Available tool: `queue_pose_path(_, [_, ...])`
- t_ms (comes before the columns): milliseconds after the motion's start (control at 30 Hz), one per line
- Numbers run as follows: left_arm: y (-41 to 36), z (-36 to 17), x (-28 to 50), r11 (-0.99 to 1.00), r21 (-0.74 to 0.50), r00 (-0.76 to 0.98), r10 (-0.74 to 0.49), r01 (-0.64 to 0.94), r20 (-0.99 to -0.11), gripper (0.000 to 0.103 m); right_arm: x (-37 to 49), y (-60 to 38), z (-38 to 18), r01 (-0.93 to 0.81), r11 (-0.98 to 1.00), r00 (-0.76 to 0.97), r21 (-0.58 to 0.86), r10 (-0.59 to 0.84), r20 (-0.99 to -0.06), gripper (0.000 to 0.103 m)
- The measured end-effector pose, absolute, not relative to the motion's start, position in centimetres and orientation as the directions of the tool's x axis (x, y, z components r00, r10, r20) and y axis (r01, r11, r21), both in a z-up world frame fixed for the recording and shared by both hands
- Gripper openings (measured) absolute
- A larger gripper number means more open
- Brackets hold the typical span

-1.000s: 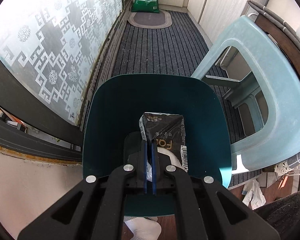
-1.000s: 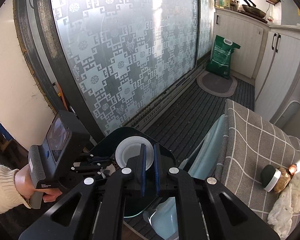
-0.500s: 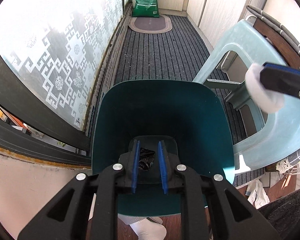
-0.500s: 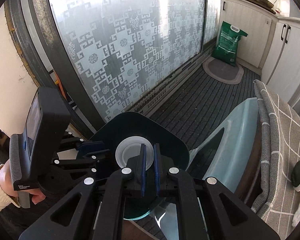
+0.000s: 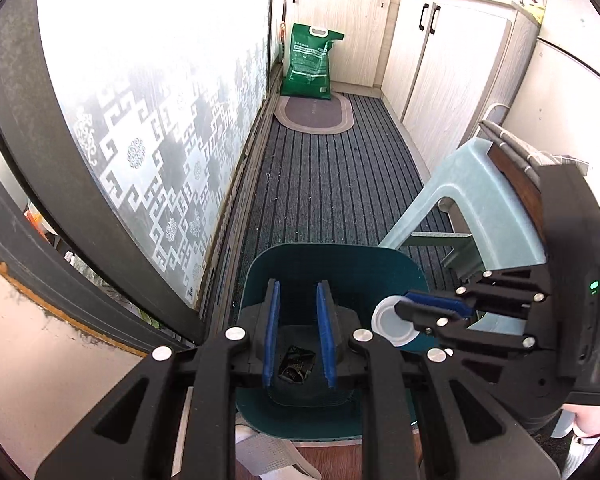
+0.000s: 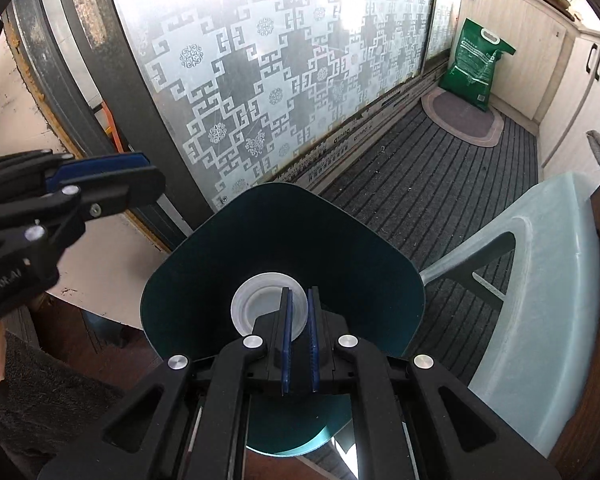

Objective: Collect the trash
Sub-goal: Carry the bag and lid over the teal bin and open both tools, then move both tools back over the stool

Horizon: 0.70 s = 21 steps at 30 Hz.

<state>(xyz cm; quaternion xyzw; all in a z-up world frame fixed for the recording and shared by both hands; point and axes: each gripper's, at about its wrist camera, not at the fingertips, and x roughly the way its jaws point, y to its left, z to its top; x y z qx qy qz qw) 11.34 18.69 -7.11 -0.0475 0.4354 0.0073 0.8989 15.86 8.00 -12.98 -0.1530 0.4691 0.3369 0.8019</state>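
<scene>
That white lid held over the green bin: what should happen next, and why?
Probably open the right gripper and let the white lid drop. It hangs over the bin's open mouth, where a dark wrapper already lies, and the left gripper is empty.

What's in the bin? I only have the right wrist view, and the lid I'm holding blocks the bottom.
Observer: The left wrist view shows one crumpled dark wrapper lying on the bottom of the teal bin.
Operator: Left gripper carrying anything? I only see it side-on.
Observer: No. The left gripper is open with nothing between its pads; the wrapper shows far below through the gap.
Operator: Is my lid over the opening?
Observer: Seen from the left, the white lid in the right gripper appears over the opening, close to the bin's right rim.
</scene>
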Motion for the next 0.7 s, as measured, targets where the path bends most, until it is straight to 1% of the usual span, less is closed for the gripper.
queue_pose_path(400, [18.5, -1.8, 9.9, 0.994, -0.104, 0.717, -0.048, -0.035, -0.695, 0.02, 16.1, 9.6, -18.2, -0.677, 0.731, 0.258, 0.085, 0.344, -0.903, 0.007])
queue_pose_path(700, [17.7, 0.1, 9.0, 0.995, -0.1, 0.751, -0.059, -0.01, -0.658, 0.02, 16.5, 10.0, -21.7, -0.671, 0.738, 0.217, 0.07, 0.286, -0.933, 0.007])
